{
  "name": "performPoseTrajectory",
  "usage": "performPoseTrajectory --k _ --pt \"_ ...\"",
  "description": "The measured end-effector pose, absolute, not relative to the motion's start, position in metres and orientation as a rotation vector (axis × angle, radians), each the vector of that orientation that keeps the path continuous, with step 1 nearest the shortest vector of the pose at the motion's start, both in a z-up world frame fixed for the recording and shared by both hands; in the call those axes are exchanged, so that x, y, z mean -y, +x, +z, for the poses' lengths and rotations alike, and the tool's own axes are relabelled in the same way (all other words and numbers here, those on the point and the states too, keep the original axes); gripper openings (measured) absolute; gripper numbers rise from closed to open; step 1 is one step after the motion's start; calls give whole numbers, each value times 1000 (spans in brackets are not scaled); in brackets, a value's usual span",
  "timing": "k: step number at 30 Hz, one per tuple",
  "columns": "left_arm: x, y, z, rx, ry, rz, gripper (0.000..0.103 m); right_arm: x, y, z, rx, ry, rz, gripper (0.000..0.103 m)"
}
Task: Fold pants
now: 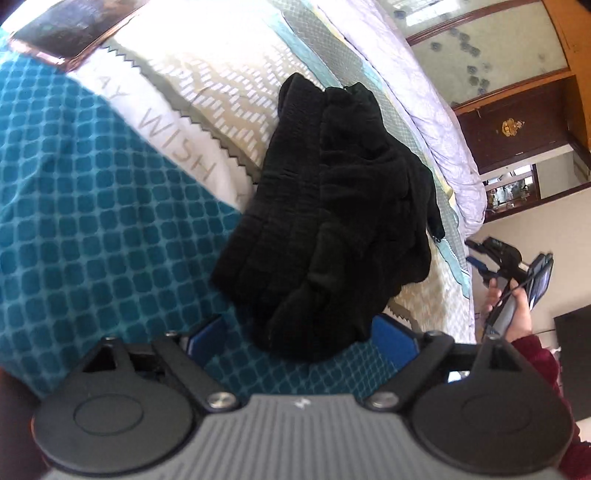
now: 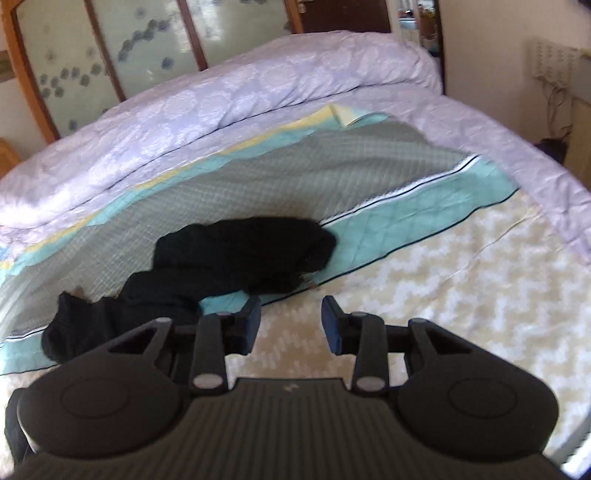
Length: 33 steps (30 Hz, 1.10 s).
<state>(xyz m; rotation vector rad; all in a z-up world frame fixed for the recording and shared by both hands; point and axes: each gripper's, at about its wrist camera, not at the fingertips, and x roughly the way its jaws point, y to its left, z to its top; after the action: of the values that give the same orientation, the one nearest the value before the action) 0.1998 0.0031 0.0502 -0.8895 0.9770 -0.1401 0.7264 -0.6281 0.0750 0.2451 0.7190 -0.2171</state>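
Observation:
The black pants [image 1: 332, 206] lie bunched in a thick bundle on the bed, across the patterned bedspread [image 1: 221, 74]. My left gripper [image 1: 299, 338] is open wide, and the bundle's near end lies between its blue pads [image 1: 395, 338] without being pinched. In the right wrist view the same pants [image 2: 229, 254] lie ahead and to the left. My right gripper [image 2: 291, 321] is open over the cream zigzag sheet [image 2: 443, 280] with nothing between its fingers. The left wrist view also shows the right gripper [image 1: 495, 258] off the bed's edge, in a hand with a red sleeve.
A rolled lilac quilt [image 2: 258, 96] lines the far side of the bed. A teal checked blanket [image 1: 92, 206] covers the left. A dark copper-rimmed slab [image 1: 70, 29] lies at the top left. Frosted wardrobe doors [image 2: 110, 48] and a dark cabinet [image 1: 517, 125] stand beyond.

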Motion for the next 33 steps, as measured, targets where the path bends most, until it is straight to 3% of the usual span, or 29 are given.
performPoseTrajectory --k 3,5,8,12,14,15,16,19,28,33 --pt "20 227 52 -971 -829 -147 80 568 736 81 -684 63 -55 45" --pt "28 241 44 -990 -812 -173 50 513 743 93 -636 -50 98 51" --pt "43 271 39 -1007 -798 -180 18 433 762 105 -588 -140 307 61" --pt "49 297 33 -1009 -842 -212 16 352 817 87 -672 -222 389 76" --pt "58 316 32 -1011 -841 -225 16 327 847 59 -703 -346 300 71" --pt "63 322 31 -1012 -836 -230 16 323 863 39 -735 -411 222 32" --pt "67 331 31 -1014 -828 -235 16 321 872 27 -770 -435 170 9" --pt "83 358 37 -1001 -809 -245 15 373 859 47 -701 -233 106 9" --pt "99 424 85 -828 -803 -181 12 606 689 237 -289 129 -305 9" --pt "83 454 126 -737 -830 -149 9 705 574 267 -239 230 -479 9"
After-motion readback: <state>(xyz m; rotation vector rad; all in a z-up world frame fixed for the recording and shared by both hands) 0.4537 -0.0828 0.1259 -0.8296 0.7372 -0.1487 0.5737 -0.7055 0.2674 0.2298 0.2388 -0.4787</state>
